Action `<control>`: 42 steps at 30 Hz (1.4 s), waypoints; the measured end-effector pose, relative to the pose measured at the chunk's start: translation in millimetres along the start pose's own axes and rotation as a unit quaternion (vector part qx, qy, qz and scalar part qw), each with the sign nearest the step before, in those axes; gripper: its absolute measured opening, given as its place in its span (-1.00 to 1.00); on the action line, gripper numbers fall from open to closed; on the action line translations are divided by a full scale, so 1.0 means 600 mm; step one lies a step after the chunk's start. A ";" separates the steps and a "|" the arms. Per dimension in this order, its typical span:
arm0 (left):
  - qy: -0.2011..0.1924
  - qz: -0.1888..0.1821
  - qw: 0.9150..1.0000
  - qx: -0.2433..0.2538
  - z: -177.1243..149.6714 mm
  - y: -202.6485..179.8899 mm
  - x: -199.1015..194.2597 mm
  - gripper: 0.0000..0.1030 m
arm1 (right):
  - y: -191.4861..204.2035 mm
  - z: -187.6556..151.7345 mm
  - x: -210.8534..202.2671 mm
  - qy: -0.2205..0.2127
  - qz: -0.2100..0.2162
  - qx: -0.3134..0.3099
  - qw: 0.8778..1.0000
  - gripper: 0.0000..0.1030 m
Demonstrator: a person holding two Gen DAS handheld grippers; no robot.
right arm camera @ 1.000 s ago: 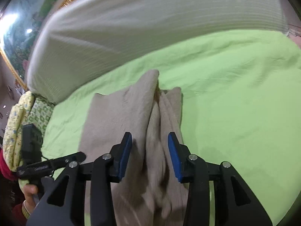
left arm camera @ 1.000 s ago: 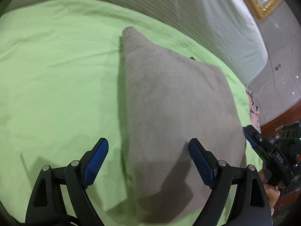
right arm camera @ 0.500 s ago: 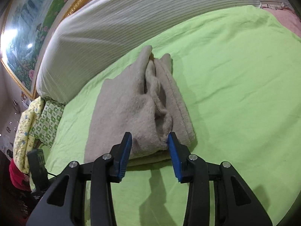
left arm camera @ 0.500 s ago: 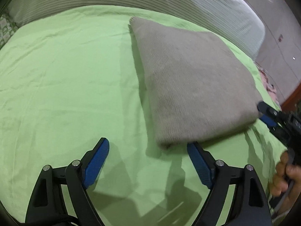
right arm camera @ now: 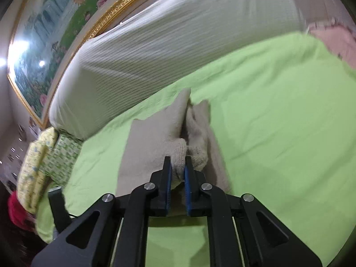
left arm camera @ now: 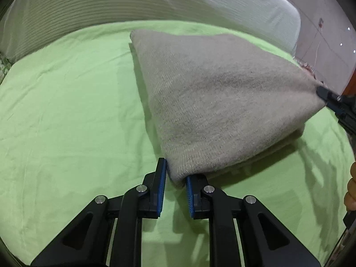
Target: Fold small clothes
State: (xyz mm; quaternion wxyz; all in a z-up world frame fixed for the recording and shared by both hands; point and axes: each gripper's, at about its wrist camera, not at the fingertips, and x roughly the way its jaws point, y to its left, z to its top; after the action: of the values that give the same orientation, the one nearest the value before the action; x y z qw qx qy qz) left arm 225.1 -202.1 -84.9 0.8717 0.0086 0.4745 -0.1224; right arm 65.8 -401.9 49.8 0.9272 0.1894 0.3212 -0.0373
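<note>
A folded beige knit garment (left arm camera: 218,102) lies on the green bedsheet (left arm camera: 66,115). My left gripper (left arm camera: 176,178) has its jaws closing, and its blue pads pinch the garment's near corner. In the right wrist view the same garment (right arm camera: 155,142) shows its layered edge. My right gripper (right arm camera: 178,169) has its jaws closing too, pads pressed on a bunched corner of the knit. That right gripper (left arm camera: 333,102) also appears at the right edge of the left wrist view, at the garment's other near corner, which is lifted off the sheet.
A white ribbed bolster (right arm camera: 178,35) runs along the back of the bed. A yellow-green patterned pillow (right arm camera: 44,155) and something red (right arm camera: 17,209) sit at the left. A gold-framed painting (right arm camera: 66,17) hangs behind. A pink cloth (right arm camera: 333,40) lies far right. A hand (left arm camera: 351,189) shows at the right edge.
Both grippers drew back to the garment's near edge and closed on its corners. Earlier the left jaws stood wide over the cloth and the right jaws half apart.
</note>
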 end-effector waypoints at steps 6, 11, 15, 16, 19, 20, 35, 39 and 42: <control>0.011 -0.010 1.000 0.000 -0.016 0.014 0.008 -0.69 | -0.029 -0.055 0.052 0.059 -0.040 0.006 0.997 -0.79; 0.017 -0.008 1.000 0.006 -0.017 0.011 0.011 -0.58 | -0.036 -0.063 0.058 0.060 -0.044 0.010 0.997 -0.78; 0.030 -0.026 0.999 0.004 -0.018 0.027 0.005 -0.30 | -0.031 -0.054 0.040 0.061 -0.066 0.005 0.996 -0.44; 0.029 -0.031 0.999 -0.001 -0.021 0.034 -0.003 -0.18 | -0.034 -0.050 0.034 0.058 -0.065 0.008 0.996 -0.42; 0.018 -0.054 0.998 -0.027 -0.021 0.060 -0.031 0.05 | -0.027 -0.034 0.007 0.032 -0.077 0.002 0.997 -0.41; 0.012 -0.061 0.997 -0.041 -0.015 0.071 -0.040 0.10 | -0.022 -0.026 0.003 0.022 -0.077 -0.002 0.997 -0.41; 0.005 -0.079 0.987 -0.138 0.084 0.115 -0.002 0.36 | 0.091 0.103 0.186 0.075 -0.075 -0.144 0.984 0.31; 0.011 -0.079 0.987 -0.137 0.085 0.118 0.004 0.36 | 0.020 0.103 0.224 0.084 -0.113 -0.108 0.984 0.35; 0.013 -0.084 0.987 -0.136 0.092 0.121 0.009 0.36 | -0.036 0.102 0.198 0.058 -0.095 -0.024 0.994 0.37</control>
State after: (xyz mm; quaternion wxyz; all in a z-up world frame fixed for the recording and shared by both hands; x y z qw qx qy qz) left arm 289.5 -139.9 -66.3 0.8449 -0.1481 0.4974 -0.1297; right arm 191.2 -438.9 14.7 0.9036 0.1377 0.3914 -0.1066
